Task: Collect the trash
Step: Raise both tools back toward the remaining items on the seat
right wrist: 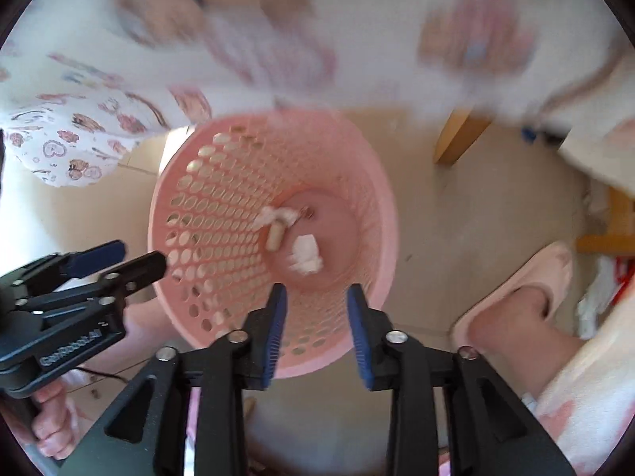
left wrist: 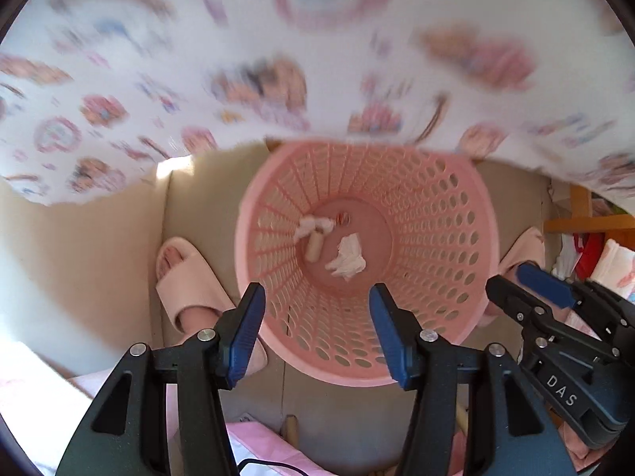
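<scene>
Pale floor tiles (right wrist: 456, 214) are lying under everything, seen from straight above. Nearest, the left claw (left wrist: 317, 333) is hanging over the near rim of a pink basket (left wrist: 468, 238), its blue pads standing wide apart with nothing between them. The right claw (right wrist: 316, 333) is hanging over the same rim just beside it, its pads parted more narrowly and also gripping nothing. Both are pointing down into the basket. A foot in a pink slipper (left wrist: 186, 277) is standing on each side of the basket. Farther down, on the basket's bottom, the trash is lying: a crumpled tissue (left wrist: 347, 260), a second tissue wad (left wrist: 313, 227), and a small tan tube (left wrist: 314, 246) touching that wad. Beyond the basket, a blurred white patterned cloth (left wrist: 278, 59) is filling the far side.
</scene>
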`<state>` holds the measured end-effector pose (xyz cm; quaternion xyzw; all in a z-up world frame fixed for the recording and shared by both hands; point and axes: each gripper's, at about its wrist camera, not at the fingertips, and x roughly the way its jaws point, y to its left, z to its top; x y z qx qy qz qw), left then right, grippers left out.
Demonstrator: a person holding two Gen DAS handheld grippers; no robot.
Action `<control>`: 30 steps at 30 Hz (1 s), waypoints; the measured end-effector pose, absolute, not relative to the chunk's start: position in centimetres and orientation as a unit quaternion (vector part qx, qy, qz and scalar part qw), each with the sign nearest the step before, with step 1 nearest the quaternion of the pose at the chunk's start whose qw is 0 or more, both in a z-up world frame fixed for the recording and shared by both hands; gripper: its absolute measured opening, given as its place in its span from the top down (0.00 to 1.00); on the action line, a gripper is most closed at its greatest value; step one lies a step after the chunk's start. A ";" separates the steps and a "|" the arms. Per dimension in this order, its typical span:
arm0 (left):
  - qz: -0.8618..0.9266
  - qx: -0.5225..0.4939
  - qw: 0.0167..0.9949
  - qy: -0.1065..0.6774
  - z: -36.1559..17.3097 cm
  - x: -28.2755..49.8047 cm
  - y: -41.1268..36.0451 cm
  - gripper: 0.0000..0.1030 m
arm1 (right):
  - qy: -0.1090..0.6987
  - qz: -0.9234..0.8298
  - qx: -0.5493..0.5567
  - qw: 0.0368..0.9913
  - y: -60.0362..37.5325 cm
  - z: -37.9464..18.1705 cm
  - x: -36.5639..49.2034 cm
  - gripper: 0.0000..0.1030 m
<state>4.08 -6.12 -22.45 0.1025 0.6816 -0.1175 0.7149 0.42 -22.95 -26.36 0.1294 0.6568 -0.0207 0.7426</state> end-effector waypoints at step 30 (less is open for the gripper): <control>-0.112 0.040 0.900 0.419 -4.6 3.1 -3.7 0.01 | 0.394 -0.025 0.057 0.917 -23.4 -7.0 -3.5 0.29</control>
